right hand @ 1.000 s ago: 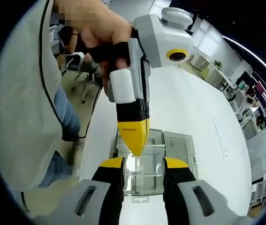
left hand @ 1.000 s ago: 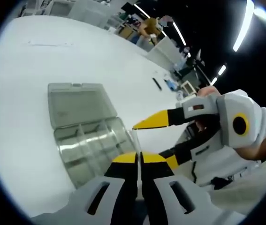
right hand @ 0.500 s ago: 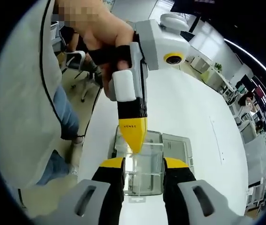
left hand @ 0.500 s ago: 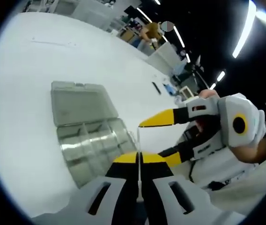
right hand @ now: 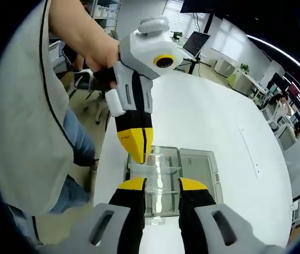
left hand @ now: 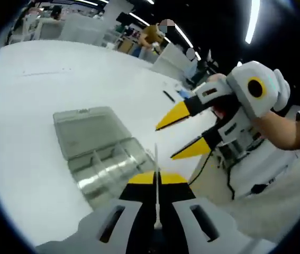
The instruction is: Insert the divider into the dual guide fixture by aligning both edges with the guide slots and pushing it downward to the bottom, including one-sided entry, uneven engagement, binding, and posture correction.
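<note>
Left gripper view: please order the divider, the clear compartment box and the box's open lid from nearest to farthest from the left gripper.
1. divider: clamped between the left gripper's fingers.
2. clear compartment box: just ahead, left.
3. open lid: beyond the box.

Left gripper (right hand: 139,157) above clear fixture (right hand: 163,180)

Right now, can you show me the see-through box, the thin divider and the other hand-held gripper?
clear box (left hand: 105,164), left gripper view, on a compartment
divider (left hand: 156,174), left gripper view, on its thin edge
right hand-held gripper (left hand: 173,140), left gripper view, between its tips
</note>
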Demonstrator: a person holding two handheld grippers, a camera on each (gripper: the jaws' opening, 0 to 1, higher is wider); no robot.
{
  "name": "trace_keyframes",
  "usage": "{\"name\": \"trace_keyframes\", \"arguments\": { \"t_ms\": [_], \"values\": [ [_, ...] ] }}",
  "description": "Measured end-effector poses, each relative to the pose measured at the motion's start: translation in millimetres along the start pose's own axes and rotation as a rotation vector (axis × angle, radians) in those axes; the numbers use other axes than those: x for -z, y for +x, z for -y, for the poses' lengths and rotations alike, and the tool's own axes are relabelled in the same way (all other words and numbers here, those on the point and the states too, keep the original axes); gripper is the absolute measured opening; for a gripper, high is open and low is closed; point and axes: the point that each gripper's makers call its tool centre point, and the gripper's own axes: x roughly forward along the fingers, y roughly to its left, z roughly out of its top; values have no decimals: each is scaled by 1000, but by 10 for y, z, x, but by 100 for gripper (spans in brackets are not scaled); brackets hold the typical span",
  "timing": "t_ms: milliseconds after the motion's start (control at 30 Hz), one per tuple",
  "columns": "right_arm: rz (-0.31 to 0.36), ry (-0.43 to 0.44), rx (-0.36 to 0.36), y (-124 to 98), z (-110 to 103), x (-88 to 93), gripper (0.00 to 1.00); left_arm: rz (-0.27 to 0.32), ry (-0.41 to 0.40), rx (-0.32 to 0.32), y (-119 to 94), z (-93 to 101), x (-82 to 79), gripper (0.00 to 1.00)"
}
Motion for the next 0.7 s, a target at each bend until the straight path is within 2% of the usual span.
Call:
{"name": "trace_keyframes", "arguments": {
  "t_ms": [133, 333, 400, 567, 700],
  "values": [
    [0, -12, -9, -23, 85, -16, 10, -14, 71, 9, 8, 38, 0, 0],
    [0, -9, -90, -13, 39, -32, 8, 1, 154, 20, 1, 83, -56, 0],
    [2, 2, -138, -13, -23, -40, 6, 3, 180, 22, -6, 98, -74, 0],
    [5, 8, -154, -7, -2, -66, 4, -14, 260, 20, -13, 104, -71, 0],
    [-1, 11, -194, 13, -47, -74, 4, -13, 304, 24, -16, 117, -82, 0]
  ]
}}
